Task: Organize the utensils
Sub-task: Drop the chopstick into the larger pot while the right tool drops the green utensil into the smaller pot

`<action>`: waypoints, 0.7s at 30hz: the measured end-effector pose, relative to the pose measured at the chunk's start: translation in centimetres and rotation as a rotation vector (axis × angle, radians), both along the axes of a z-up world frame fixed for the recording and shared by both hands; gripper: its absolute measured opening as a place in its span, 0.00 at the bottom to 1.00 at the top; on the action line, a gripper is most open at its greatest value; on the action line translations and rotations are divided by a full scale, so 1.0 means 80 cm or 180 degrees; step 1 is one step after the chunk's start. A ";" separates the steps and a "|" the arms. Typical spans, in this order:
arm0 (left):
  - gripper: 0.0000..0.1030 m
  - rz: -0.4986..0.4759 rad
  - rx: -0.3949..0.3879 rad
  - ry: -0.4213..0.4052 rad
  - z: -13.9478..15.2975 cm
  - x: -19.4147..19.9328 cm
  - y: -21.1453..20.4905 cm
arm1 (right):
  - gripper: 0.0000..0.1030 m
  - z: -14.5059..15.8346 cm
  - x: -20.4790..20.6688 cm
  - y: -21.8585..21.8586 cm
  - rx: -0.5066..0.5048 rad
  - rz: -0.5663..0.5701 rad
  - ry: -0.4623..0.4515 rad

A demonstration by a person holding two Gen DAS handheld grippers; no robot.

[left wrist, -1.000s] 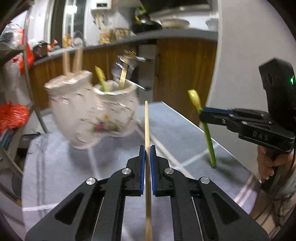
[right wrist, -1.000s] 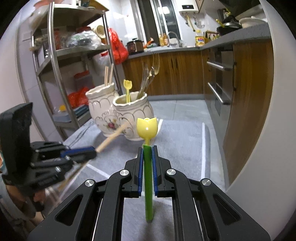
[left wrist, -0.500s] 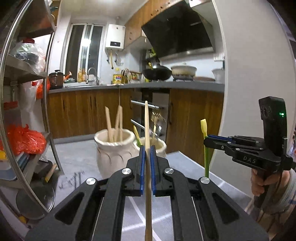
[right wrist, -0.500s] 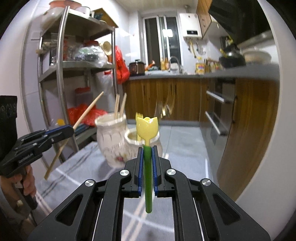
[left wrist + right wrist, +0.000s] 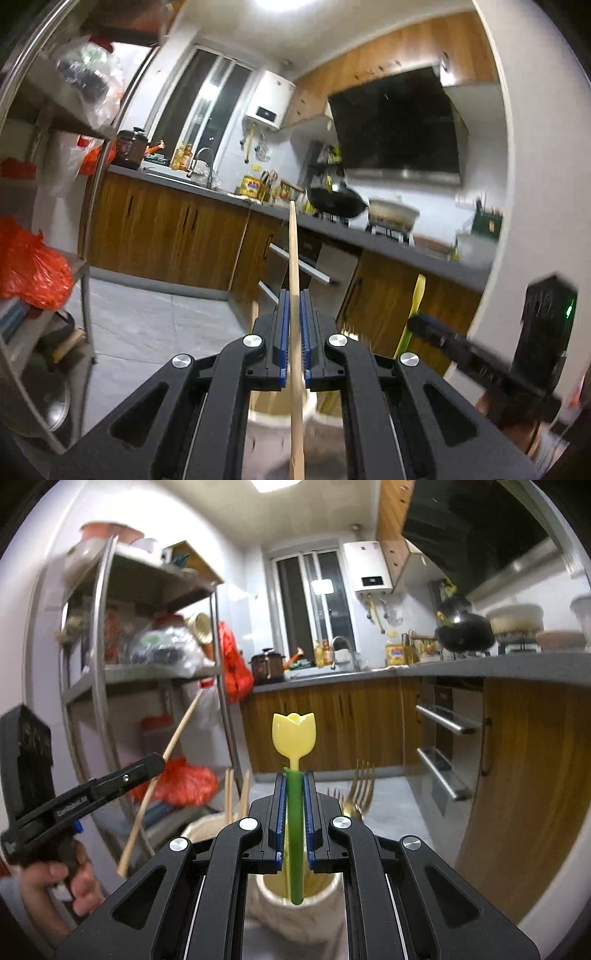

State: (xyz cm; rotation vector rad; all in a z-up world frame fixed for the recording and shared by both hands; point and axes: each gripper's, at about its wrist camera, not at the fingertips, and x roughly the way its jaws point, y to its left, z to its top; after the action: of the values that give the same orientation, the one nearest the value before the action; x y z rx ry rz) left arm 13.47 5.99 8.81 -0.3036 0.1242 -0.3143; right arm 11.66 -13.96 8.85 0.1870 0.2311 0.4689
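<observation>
Left gripper (image 5: 293, 332) pinches chopstick (image 5: 293, 266), seemingly upright.

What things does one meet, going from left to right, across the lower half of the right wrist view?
Left hand-held gripper → wooden chopstick held in it → chopsticks standing in a holder → tulip-shaped spoon in the right hand-held gripper → gold forks → oven handles.

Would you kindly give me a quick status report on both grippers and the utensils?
Left gripper shut on wooden chopstick. Right gripper shut on tulip-topped utensil, above ceramic holder. Nothing blocking.
</observation>
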 end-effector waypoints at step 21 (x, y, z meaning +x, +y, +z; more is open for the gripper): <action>0.05 0.0408 0.0621 0.0164 -0.042 0.066 -0.020 | 0.10 -0.063 0.055 0.060 -0.0634 0.0112 0.0486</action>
State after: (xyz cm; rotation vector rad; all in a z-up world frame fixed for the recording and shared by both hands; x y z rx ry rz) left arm 18.78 4.37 5.48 -0.1256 0.1840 -0.1654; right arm 16.03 -9.19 3.83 0.0238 0.4292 0.4640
